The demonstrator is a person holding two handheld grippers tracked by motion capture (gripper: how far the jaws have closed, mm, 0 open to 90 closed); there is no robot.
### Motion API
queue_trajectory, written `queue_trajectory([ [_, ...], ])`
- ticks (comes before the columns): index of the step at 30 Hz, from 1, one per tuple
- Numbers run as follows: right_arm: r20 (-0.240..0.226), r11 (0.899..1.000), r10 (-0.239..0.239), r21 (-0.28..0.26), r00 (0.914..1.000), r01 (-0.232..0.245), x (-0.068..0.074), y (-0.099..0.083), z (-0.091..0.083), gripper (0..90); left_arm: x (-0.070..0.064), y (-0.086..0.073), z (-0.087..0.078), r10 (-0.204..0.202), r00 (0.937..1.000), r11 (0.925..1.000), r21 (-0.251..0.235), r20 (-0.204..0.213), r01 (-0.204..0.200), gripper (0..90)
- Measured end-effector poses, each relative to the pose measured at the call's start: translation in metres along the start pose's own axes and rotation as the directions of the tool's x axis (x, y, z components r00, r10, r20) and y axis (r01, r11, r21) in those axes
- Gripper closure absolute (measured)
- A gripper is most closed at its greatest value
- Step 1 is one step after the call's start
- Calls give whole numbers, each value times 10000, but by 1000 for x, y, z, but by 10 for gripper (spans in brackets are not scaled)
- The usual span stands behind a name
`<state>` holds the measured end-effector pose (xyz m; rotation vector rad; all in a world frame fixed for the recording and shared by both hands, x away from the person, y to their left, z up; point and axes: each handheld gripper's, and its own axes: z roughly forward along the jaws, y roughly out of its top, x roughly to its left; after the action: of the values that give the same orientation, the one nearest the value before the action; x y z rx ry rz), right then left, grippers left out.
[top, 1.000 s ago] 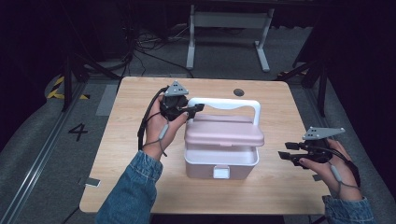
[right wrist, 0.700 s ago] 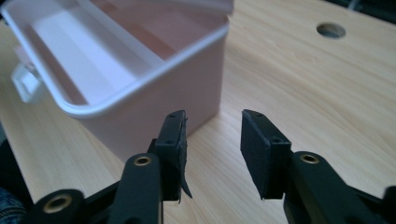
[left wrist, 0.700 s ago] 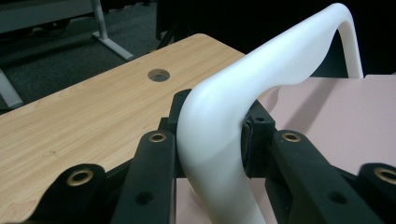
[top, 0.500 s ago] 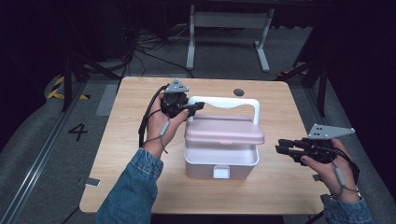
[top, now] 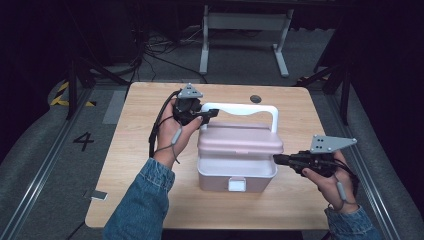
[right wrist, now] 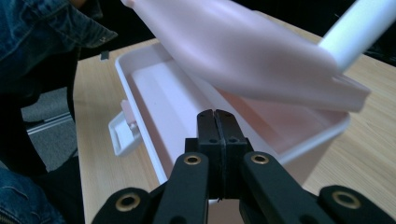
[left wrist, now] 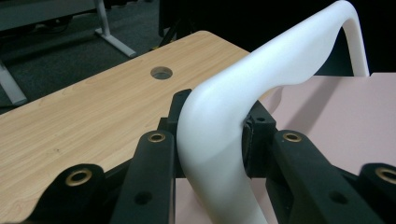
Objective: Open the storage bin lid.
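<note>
a pale pink plastic storage box (top: 237, 167) with a hinged pink lid (top: 240, 141) and a white arched carrying handle (top: 245, 110) sits near the middle of the light wooden table (top: 130, 165). in the right gripper view we see the lid (right wrist: 243, 51) tilted up, with a gap between it and the box rim (right wrist: 140, 88), and the white front latch (right wrist: 122, 130) hanging loose.

our left gripper (top: 207, 114) is clamped on the handle's left corner; in the left gripper view both jaws press against the white bar (left wrist: 210, 140). our right gripper (top: 280, 159) has its jaws pressed together on nothing, the tips just beside the box's right end.

against the pictures from a moment ago, the right gripper has come in from well off the box to its right edge, while the left has kept its hold. we judge that the lid is being raised by the handle and the right gripper is coming in to help.

the box's inside looks bare where visible, but the lid hides its far part. the person's denim sleeves (top: 142, 200) are cut off at the bottom edge.
</note>
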<state>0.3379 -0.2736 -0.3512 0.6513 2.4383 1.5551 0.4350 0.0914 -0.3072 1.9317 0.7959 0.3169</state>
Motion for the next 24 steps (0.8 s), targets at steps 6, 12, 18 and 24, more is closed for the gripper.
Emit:
queue_trajectory([
  [6, -60, 9988, 124, -467, 9999, -127, 2, 1, 2, 900, 1, -2, 2, 7, 10000, 9998, 175, 15, -8, 677],
  [12, 1, 9978, 165, -643, 9999, -165, 2, 0, 2, 900, 1, -4, 0, -14, 10000, 10000, -13, -27, 14, 591],
  [18, 48, 9973, 106, -729, 9999, -103, 2, 1, 2, 900, 3, -5, -3, -72, 9996, 9999, -134, -271, 69, 470],
  [24, 73, 9957, 142, -911, 9999, -134, 2, 2, 1, 900, 4, -6, -14, -9, 9988, 9997, -232, -487, -2, 417],
])
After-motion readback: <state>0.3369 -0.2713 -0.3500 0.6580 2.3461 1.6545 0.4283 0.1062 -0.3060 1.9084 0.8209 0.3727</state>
